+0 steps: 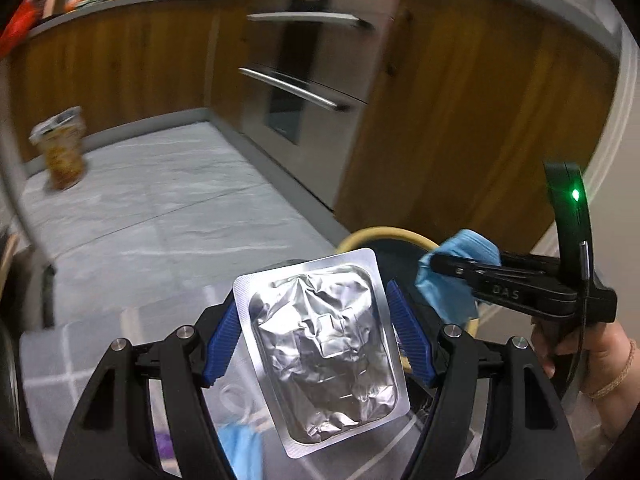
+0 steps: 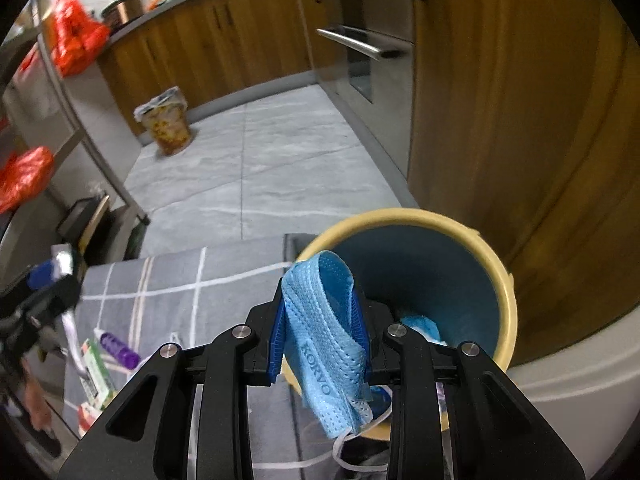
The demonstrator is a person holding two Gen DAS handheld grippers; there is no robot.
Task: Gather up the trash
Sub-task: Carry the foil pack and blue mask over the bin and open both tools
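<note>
My left gripper (image 1: 316,336) is shut on a crumpled silver foil blister pack (image 1: 320,348), held upright above the grey rug. My right gripper (image 2: 320,328) is shut on a blue face mask (image 2: 320,332), just in front of the rim of a yellow bin with a blue inside (image 2: 500,280). Something light blue lies at the bin's bottom (image 2: 420,326). In the left wrist view the right gripper (image 1: 436,260) with the mask (image 1: 456,276) is to the right, over the bin's rim (image 1: 384,234).
A grey rug with white lines (image 2: 172,280) holds a purple tube (image 2: 120,350) and a green-white box (image 2: 98,376). A lined patterned bin (image 2: 166,122) stands far off on the tile floor. Wooden cabinets and an oven (image 2: 368,40) are on the right, a metal shelf (image 2: 80,128) on the left.
</note>
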